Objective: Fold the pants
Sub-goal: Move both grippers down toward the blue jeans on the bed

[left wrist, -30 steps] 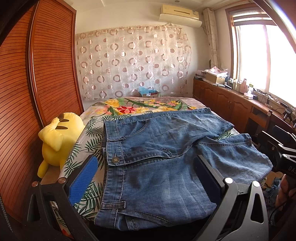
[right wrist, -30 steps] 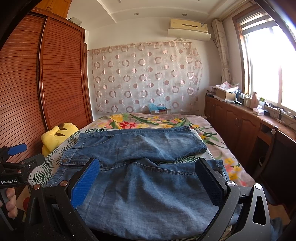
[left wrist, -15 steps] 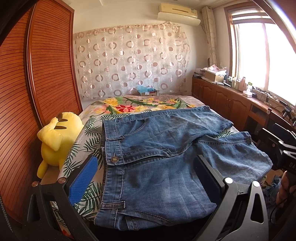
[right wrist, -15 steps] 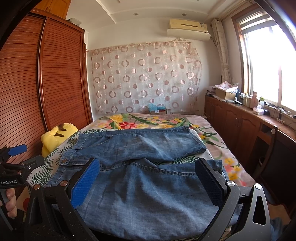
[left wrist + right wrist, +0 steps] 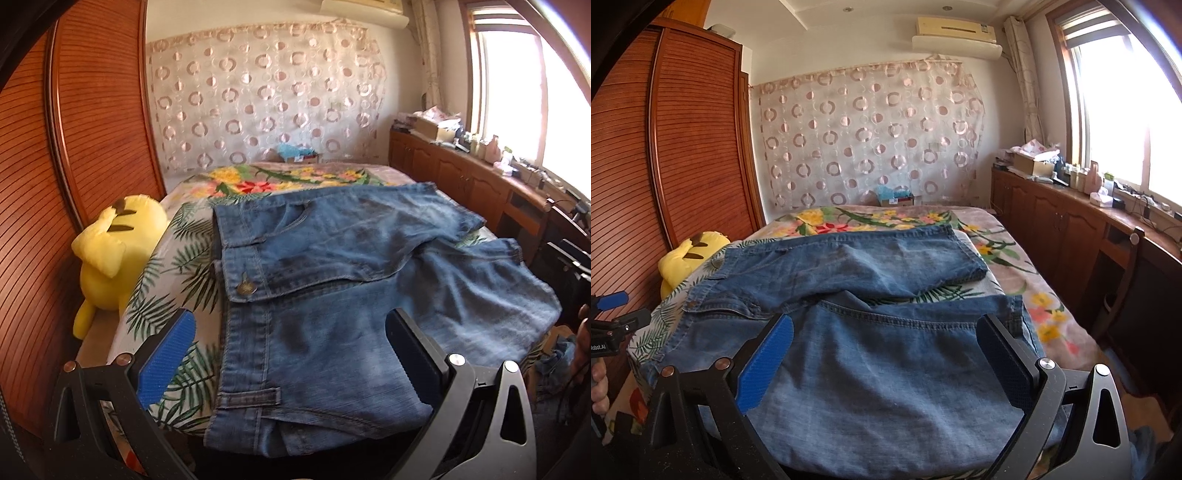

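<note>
Apparently tissues (image 5: pixel 894 192) in box (image 5: pixel 897 201)

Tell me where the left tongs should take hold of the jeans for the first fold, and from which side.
Probably the near waistband corner of the jeans, beside the belt loop. It is a thick, flat hem lying at the bed's near edge, just ahead of the open left tongs. Come in low from the near side, one finger sliding under the edge.

Each black tool (image 5: pixel 291 354) carries 2 blue ribbed pads (image 5: pixel 166 358) and silver screws (image 5: pixel 454 359).
</note>
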